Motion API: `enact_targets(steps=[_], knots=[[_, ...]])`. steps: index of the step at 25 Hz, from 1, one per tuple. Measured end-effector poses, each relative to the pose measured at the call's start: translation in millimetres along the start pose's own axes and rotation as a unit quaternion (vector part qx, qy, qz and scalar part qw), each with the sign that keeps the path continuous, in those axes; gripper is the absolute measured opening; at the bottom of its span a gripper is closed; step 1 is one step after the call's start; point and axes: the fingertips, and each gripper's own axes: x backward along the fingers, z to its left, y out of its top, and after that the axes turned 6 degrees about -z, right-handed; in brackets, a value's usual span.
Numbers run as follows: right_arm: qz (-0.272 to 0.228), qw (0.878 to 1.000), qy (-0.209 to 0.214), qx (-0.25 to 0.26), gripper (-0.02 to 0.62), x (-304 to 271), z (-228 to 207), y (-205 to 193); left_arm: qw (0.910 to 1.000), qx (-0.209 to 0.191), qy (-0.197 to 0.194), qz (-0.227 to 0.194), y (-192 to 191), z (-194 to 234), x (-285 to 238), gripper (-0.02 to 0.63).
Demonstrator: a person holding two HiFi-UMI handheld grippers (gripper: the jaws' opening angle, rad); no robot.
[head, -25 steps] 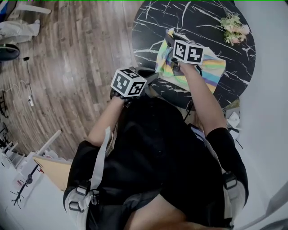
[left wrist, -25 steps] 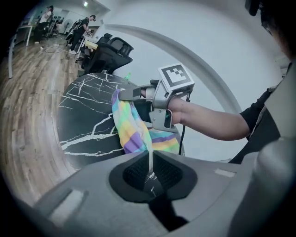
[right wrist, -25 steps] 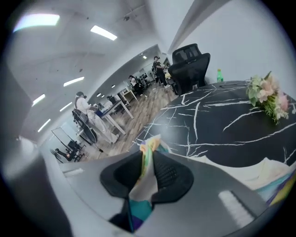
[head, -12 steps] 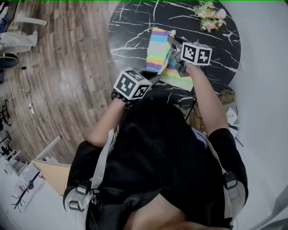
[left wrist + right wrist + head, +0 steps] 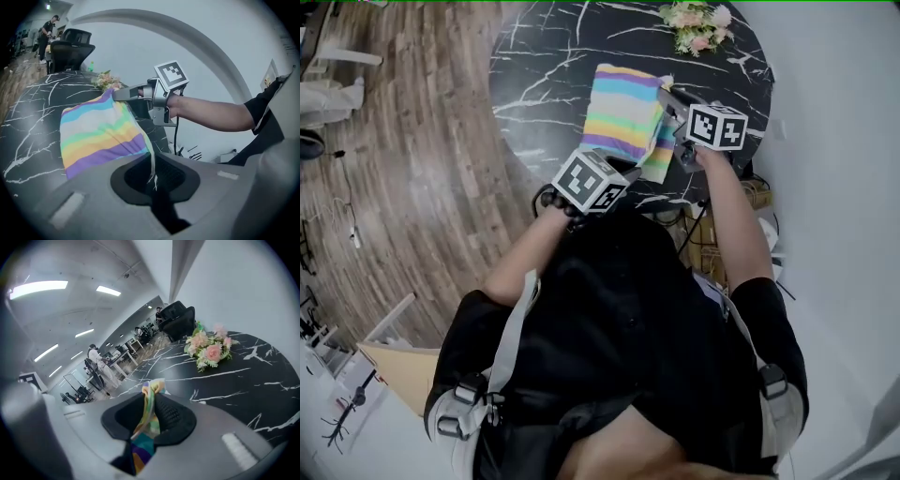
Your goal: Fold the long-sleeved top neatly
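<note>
Rainbow-striped top [image 5: 623,117] stretches above the marble bench [image 5: 534,66]. Head view hides the grips (covered from above); closer views show the left hand-held gripper [image 5: 152,179] pinching a thin edge, the right hand-held gripper [image 5: 147,412] clamping bunched cloth.

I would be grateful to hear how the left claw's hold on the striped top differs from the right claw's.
The left claw pinches only a thin edge of the striped top, while the right claw clamps a thicker bunched fold. In the head view the left claw sits at the near edge of the table, the right claw farther over it. Both are shut on the same top.
</note>
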Motion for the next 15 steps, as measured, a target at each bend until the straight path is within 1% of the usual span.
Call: enact_targets(steps=[3, 7, 13, 15], knots=[[0.006, 1.000, -0.008, 0.001, 0.074, 14, -18, -10, 0.9998, -0.002, 0.000, 0.017, -5, -11, -19, 0.035], [0.014, 1.000, -0.019, 0.004, 0.074, 23, -36, -22, 0.9996, -0.003, 0.001, 0.027, -9, -19, -39, 0.037], [0.017, 0.999, -0.036, 0.001, 0.075, 31, -52, -31, 0.9993, 0.033, -0.006, 0.017, -17, -22, -61, 0.042], [0.021, 0.999, -0.046, 0.004, 0.095, 32, -59, -34, 0.9986, 0.050, -0.013, 0.009, -18, -26, -67, 0.052]])
